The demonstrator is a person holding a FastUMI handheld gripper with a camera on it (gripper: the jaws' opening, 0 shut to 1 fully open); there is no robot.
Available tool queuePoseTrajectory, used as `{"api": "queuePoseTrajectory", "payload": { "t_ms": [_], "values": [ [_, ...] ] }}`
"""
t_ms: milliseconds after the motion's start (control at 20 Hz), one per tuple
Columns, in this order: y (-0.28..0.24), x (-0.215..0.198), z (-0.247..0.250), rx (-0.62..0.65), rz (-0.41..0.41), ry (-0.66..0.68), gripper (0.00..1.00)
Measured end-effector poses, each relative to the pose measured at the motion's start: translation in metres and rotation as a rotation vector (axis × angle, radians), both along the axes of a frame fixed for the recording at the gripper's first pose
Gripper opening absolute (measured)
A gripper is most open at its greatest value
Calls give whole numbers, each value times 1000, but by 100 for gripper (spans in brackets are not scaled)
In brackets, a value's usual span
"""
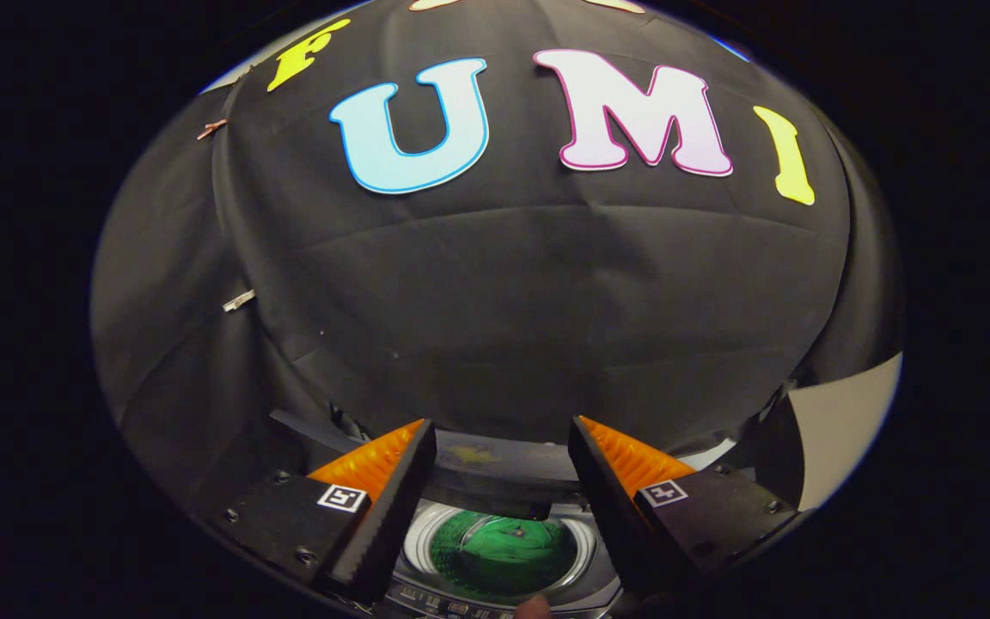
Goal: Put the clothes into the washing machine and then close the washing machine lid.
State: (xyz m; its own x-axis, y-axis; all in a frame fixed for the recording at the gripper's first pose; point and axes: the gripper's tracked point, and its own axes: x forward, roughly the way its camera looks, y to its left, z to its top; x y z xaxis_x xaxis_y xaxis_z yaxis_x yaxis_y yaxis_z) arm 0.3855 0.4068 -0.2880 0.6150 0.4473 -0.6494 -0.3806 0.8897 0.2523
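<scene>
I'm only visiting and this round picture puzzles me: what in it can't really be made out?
- Washing machine, gripper view: its body runs under the open gripper, whose fingers cover both sides.
- Green item in the drum: too small to tell what garment it is.
- Lid: seen edge-on above the drum; how far it stands open is unclear.
- Control buttons: tiny and unreadable.

— Where's the washing machine (pixel 504 593) from where you stand?

— Right under the gripper (pixel 502 456), between its two fingers, which stand apart with nothing between them.

— And the clothes (pixel 504 550)?

— Down inside the drum. The lid (pixel 495 481) stands raised at the far side of the opening, just ahead of the fingertips.

— Behind that?

— The cloth wall (pixel 512 301), rising behind the machine.
</scene>
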Motion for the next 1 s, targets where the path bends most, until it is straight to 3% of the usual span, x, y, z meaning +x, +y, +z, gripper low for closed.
{"api": "queuePoseTrajectory", "payload": {
  "t_ms": [400, 650, 1000],
  "values": [
    [-15, -82, -25, 18, 50, 112, 98],
    [-18, -110, -33, 27, 84, 142, 98],
    [-20, -128, 17, 50, 83, -29, 98]
  ]
}}
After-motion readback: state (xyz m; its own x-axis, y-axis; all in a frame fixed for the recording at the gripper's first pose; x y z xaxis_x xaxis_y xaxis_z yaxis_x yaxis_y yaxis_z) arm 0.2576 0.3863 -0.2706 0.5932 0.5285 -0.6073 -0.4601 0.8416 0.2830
